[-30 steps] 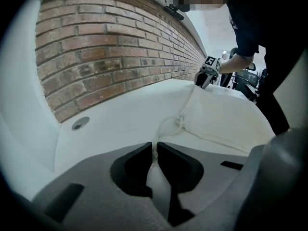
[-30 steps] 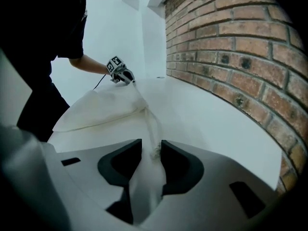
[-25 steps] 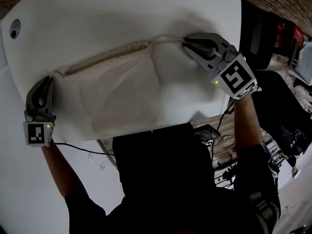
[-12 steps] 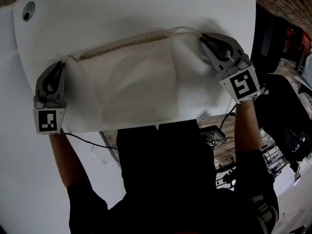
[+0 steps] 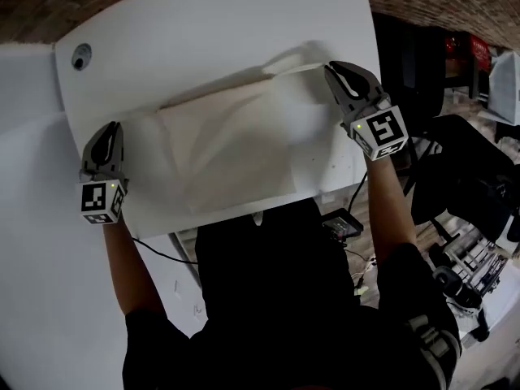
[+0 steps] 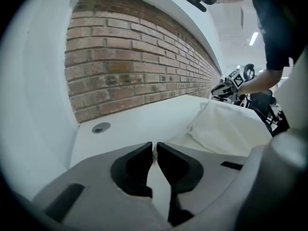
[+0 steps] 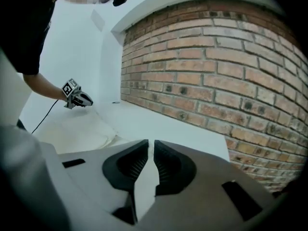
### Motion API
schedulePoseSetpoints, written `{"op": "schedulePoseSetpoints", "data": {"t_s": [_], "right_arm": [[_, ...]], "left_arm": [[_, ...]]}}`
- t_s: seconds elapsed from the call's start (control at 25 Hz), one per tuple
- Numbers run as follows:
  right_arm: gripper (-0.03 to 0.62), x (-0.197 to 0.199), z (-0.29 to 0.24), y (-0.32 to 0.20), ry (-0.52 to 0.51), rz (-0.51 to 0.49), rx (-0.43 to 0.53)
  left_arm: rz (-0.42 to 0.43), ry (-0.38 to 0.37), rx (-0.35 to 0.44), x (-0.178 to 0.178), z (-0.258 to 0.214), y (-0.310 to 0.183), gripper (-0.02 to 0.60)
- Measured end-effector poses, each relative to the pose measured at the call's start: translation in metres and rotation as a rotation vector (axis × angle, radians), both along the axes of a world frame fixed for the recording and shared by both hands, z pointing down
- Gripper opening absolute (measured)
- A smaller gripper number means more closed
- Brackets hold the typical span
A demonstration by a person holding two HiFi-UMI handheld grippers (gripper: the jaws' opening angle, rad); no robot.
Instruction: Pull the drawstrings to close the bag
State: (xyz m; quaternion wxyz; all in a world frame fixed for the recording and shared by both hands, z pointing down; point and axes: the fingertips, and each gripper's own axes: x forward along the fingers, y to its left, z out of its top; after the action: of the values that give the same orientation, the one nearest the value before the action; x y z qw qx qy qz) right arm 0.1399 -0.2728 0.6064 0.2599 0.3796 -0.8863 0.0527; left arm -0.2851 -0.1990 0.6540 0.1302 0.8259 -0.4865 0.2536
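A cream cloth drawstring bag (image 5: 227, 153) lies flat on the white table (image 5: 203, 31), its mouth along the far edge. My left gripper (image 5: 111, 127) sits at the bag's left end, shut on the thin drawstring (image 6: 154, 147) that shows between its tips. My right gripper (image 5: 331, 68) is at the bag's top right corner, its jaws closed on the drawstring there. In the left gripper view the bag (image 6: 231, 129) stretches away towards the right gripper (image 6: 225, 88). The right gripper view shows the bag (image 7: 77, 126) and the far left gripper (image 7: 78, 99).
A round cable hole (image 5: 80, 56) sits in the table's far left corner. A brick wall (image 6: 134, 57) runs behind the table. The table's right edge lies close to my right gripper, and dark equipment and cables (image 5: 463, 185) stand beyond it. The person's dark torso fills the near side.
Both grippers keep their hold at the bag's two ends. The head view has swung, and the bag's top edge looks flatter and less bunched than before.
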Motion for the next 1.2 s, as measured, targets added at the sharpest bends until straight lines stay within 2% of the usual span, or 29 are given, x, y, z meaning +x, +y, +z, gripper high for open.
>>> {"op": "schedulePoseSetpoints", "data": {"t_s": [0.12, 0.28, 0.36, 0.56, 0.84, 1.04, 1.2], "right_arm": [[0.044, -0.004, -0.038, 0.012, -0.015, 0.04, 0.056], [0.044, 0.009, -0.106, 0.016, -0.059, 0.159, 0.173], [0.044, 0.009, -0.143, 0.023, -0.098, 0.213, 0.215], [0.044, -0.001, -0.206, 0.043, -0.141, 0.25, 0.291], [0.044, 0.003, -0.291, 0.042, -0.17, 0.234, 0.427], [0.044, 0.004, -0.357, 0.039, -0.192, 0.201, 0.537], [0.044, 0.003, -0.41, 0.03, -0.218, 0.14, 0.625]], "left_arm": [[-0.039, 0.031, -0.003, -0.01, -0.03, 0.018, 0.043], [-0.062, 0.103, 0.092, -0.005, -0.085, -0.009, 0.043], [-0.073, 0.144, 0.116, -0.004, -0.113, -0.017, 0.043], [-0.065, 0.204, 0.202, -0.018, -0.178, -0.018, 0.043], [-0.006, 0.187, 0.39, -0.023, -0.282, -0.033, 0.043], [-0.006, 0.148, 0.504, -0.023, -0.35, -0.032, 0.043], [-0.04, 0.1, 0.617, -0.025, -0.408, -0.026, 0.043]]}}
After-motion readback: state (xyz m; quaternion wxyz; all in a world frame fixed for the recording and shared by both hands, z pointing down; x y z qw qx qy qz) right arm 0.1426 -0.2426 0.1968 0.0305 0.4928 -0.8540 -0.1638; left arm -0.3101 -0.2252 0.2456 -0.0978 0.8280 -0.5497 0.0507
